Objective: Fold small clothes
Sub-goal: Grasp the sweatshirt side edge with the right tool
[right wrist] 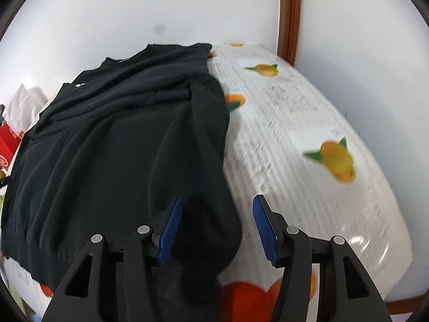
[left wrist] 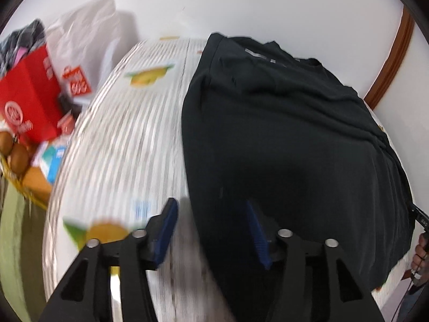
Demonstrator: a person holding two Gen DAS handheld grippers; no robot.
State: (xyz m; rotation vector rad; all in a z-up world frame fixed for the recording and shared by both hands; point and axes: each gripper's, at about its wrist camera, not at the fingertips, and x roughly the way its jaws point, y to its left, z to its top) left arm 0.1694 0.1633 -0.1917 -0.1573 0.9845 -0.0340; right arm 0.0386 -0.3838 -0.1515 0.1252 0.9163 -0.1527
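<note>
- Black sweater (right wrist: 112,139): lies spread on the table (right wrist: 295,123), which bears a white cloth printed with oranges; side parts folded inward.
- Left gripper (left wrist: 211,230): jaws apart, blue pads clear of the fabric, above the sweater's left edge.
- Right gripper (right wrist: 218,228): jaws apart, the sweater's right hem corner below and between them, not pinched.
- Red box (left wrist: 29,99): left of the table, beside a white plastic bag (left wrist: 85,43).
</note>
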